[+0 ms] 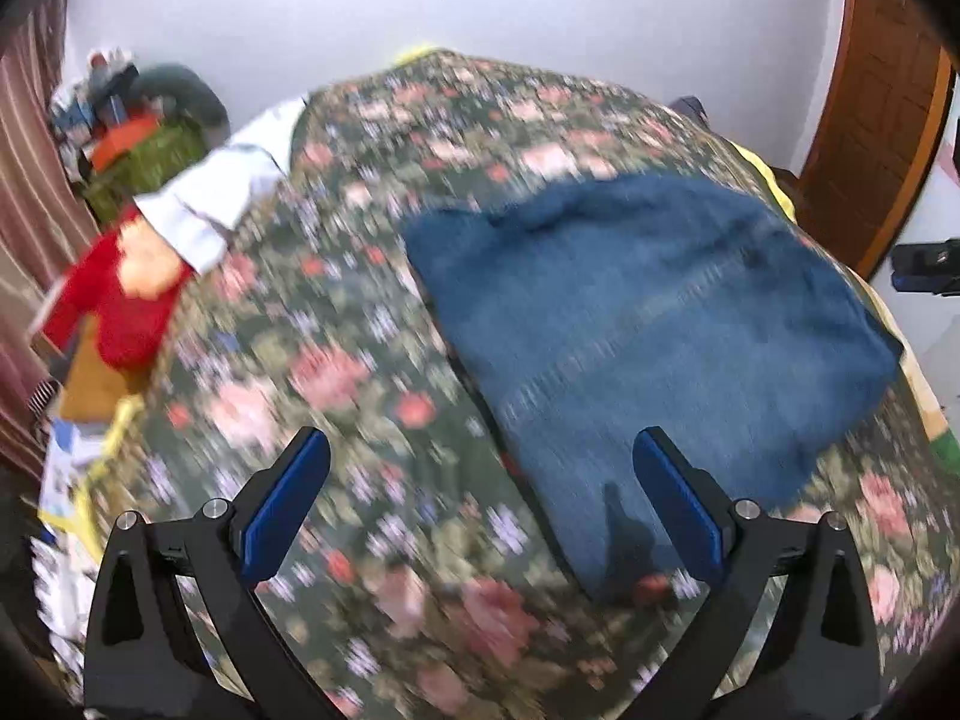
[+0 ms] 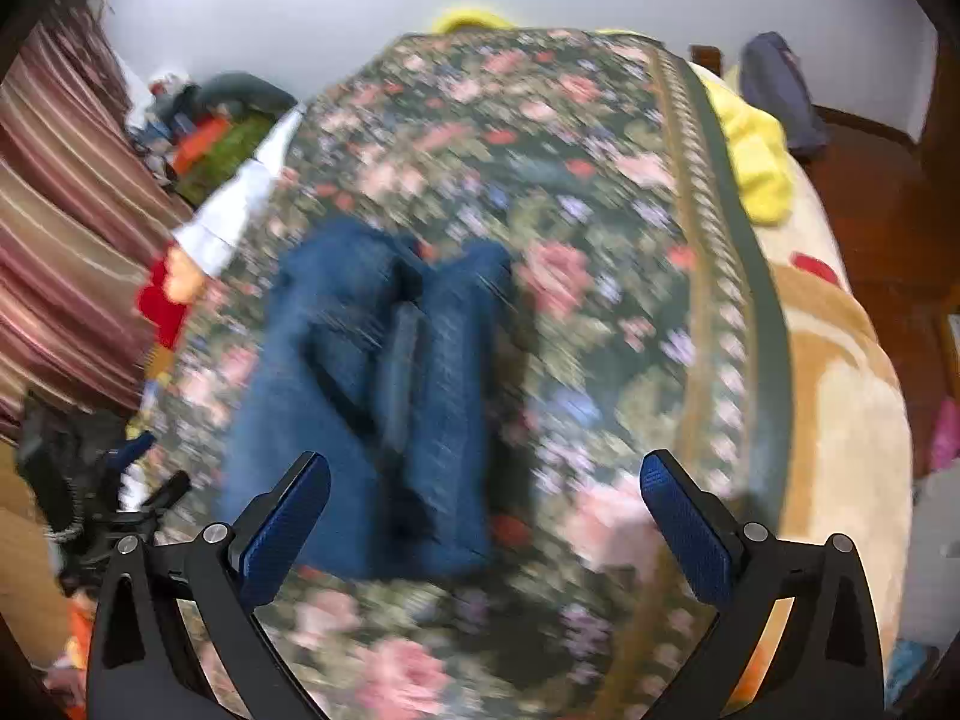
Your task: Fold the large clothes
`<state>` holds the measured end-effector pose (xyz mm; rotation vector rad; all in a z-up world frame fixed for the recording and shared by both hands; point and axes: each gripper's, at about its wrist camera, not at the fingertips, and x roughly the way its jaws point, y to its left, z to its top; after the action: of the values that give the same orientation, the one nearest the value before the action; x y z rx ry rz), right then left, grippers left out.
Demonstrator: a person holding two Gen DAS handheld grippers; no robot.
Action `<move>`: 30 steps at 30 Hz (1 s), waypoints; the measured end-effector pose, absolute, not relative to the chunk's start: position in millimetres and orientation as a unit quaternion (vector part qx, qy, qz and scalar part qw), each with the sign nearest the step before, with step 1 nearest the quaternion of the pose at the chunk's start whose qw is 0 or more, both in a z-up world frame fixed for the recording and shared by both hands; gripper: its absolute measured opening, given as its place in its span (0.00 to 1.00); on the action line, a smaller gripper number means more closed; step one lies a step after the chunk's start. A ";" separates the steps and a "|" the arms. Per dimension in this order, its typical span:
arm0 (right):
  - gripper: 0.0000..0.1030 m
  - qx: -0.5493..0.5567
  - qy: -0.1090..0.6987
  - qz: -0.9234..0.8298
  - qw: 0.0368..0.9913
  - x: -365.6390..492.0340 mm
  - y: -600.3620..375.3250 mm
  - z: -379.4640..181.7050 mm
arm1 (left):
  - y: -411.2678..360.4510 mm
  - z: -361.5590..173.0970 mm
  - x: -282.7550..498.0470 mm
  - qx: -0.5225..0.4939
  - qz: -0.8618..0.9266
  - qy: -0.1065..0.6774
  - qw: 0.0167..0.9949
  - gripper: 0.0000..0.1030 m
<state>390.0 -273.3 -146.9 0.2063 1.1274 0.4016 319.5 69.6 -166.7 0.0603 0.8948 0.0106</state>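
A pair of blue jeans (image 1: 648,312) lies folded on the floral bedspread (image 1: 336,324). In the left wrist view it is ahead and to the right. My left gripper (image 1: 480,498) is open and empty above the bedspread, its right finger over the jeans' near edge. In the right wrist view the jeans (image 2: 372,396) lie ahead and left, with both legs side by side. My right gripper (image 2: 486,516) is open and empty above the bedspread (image 2: 600,276), by the jeans' near end. Both views are motion-blurred.
A red plush toy (image 1: 120,294) and a white cloth (image 1: 222,192) lie at the bed's left edge. A yellow cloth (image 2: 756,162) and a beige blanket (image 2: 840,420) lie at the right edge. Striped curtains (image 2: 72,228) hang left. A wooden door (image 1: 870,120) stands right.
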 end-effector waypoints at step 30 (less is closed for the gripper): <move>1.00 0.091 0.595 0.228 0.765 494.3 -240.2 -186.7 | 100.9 -207.1 455.1 0.050 0.050 0.479 0.875 0.99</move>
<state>494.3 -240.2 -186.7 0.1975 1.2930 0.4944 455.1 100.9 -207.1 0.1036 0.9997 0.1053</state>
